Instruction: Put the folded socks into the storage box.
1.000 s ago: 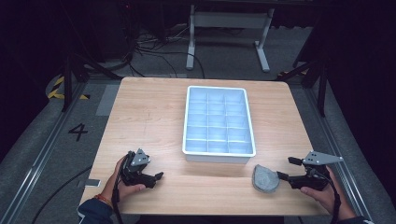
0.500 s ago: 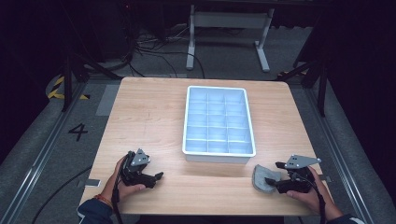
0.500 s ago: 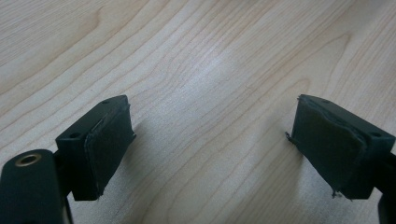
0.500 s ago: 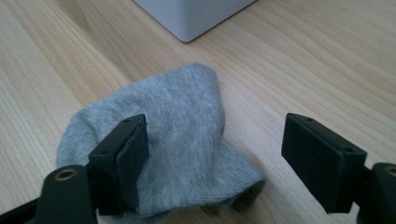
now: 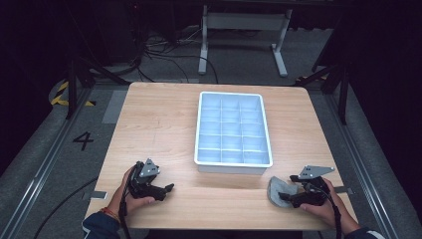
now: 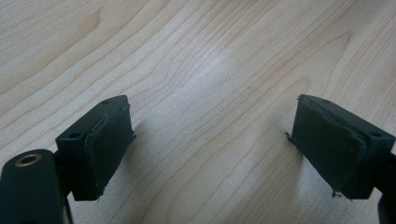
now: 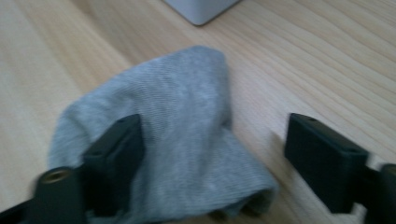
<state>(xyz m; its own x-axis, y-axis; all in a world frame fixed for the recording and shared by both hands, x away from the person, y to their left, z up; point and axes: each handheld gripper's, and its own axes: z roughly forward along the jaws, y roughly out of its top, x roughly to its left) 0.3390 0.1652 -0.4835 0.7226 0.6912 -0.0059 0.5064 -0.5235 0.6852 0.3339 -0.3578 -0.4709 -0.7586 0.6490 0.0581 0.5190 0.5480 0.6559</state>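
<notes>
Near the table's (image 5: 164, 124) front right corner, just off the compartment tray's (image 5: 233, 162) corner, the grey sock (image 7: 187, 140) lies between the right gripper's (image 7: 224, 163) half-wide, just-closing jaws, not yet pinched, while the left gripper (image 6: 210, 149) waits wide and empty by the front left edge.

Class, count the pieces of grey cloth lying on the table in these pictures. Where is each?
1. The grey cloth lies near the table's front right corner, just in front of the white tray, between the right gripper's open jaws. Anything inside the tray's compartments can't be ruled out.
</notes>
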